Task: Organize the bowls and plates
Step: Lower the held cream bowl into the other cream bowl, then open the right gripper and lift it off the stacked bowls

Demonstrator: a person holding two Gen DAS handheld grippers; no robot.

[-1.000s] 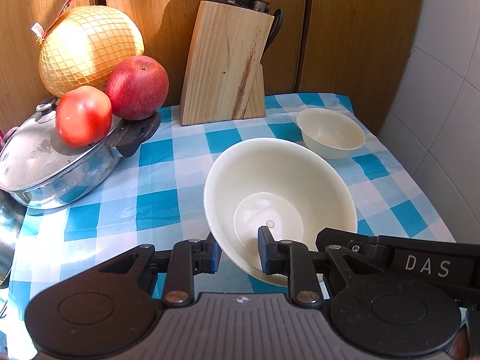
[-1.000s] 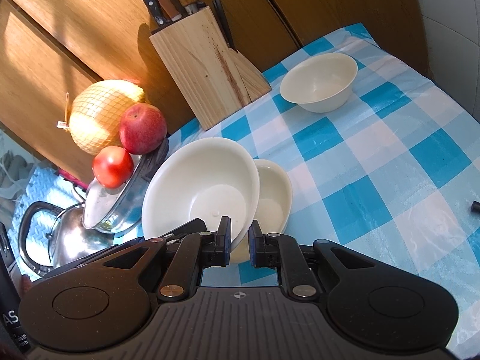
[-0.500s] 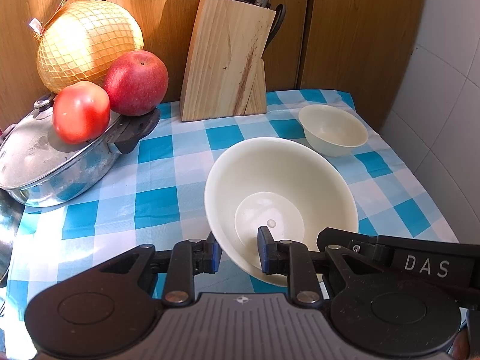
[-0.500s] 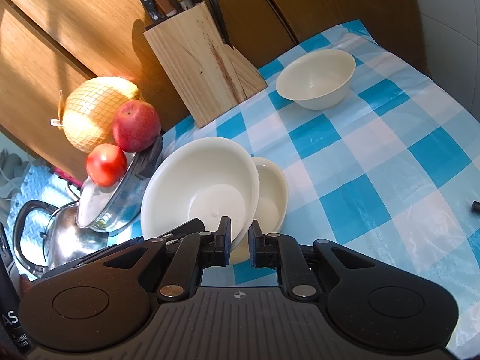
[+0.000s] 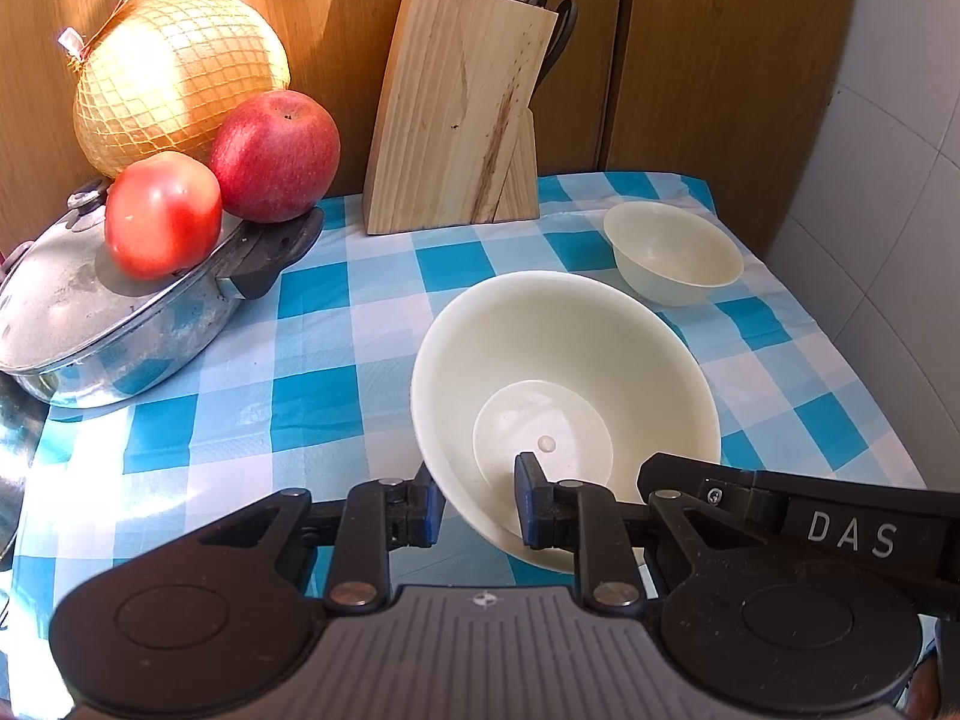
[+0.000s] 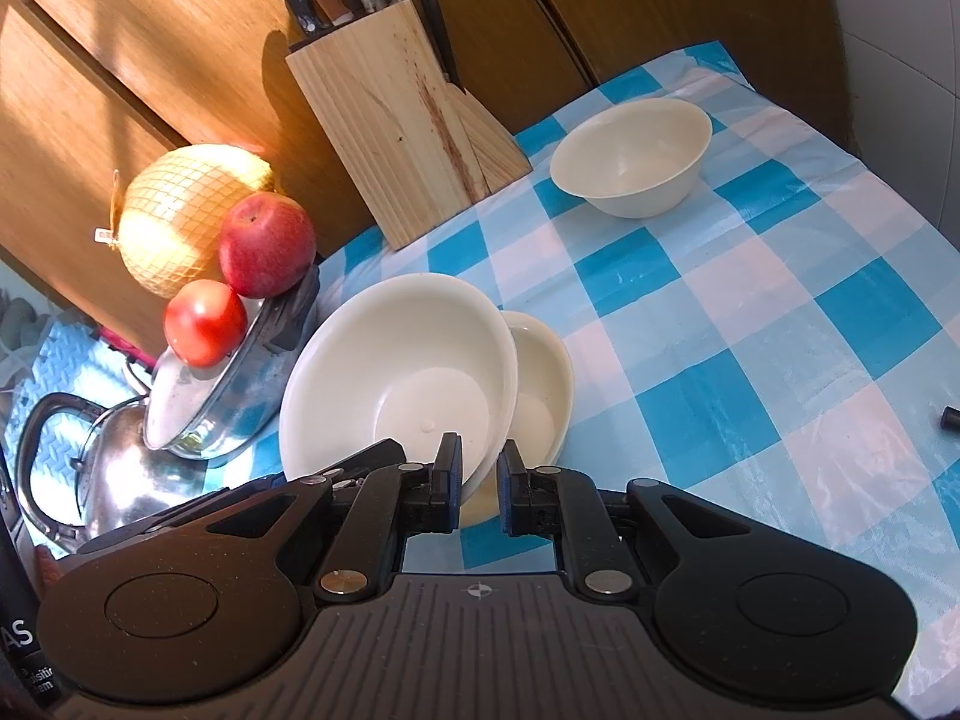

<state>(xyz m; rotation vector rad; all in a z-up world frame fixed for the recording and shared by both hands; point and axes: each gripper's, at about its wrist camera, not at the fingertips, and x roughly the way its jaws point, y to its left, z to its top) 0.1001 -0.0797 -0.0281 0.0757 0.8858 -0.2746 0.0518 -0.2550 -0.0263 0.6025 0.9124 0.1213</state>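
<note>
A: Where is the large cream bowl (image 5: 564,384)?

B: In the left wrist view it sits low and centre, tilted, and the left gripper (image 5: 477,507) grips its near wall: one finger outside the rim, the other pad inside, both pressed on it. In the right wrist view the same bowl (image 6: 399,384) sits at about 10 o'clock from the right gripper (image 6: 480,483).

A: And the right gripper's fingers?

B: Drawn close on the near edge of a second cream dish (image 6: 537,387), which shows just behind and to the right of the large bowl. The large bowl overlaps that dish; I cannot tell whether they touch.

A: Anything else to sort?

B: A small cream bowl (image 5: 672,252) stands upright on the blue-and-white checked cloth (image 5: 312,372), at about 1 o'clock from the large bowl and well apart from it.

A: What surrounds them?

B: A wooden knife block (image 5: 459,114) at 12 o'clock against the wooden panels. At 10 o'clock a lidded steel pot (image 5: 90,312) carries a tomato (image 5: 162,213) and a red apple (image 5: 273,156), with a netted pomelo (image 5: 177,75) behind. In the right wrist view a steel kettle (image 6: 90,456) sits at 9 o'clock, beside the pot.
</note>
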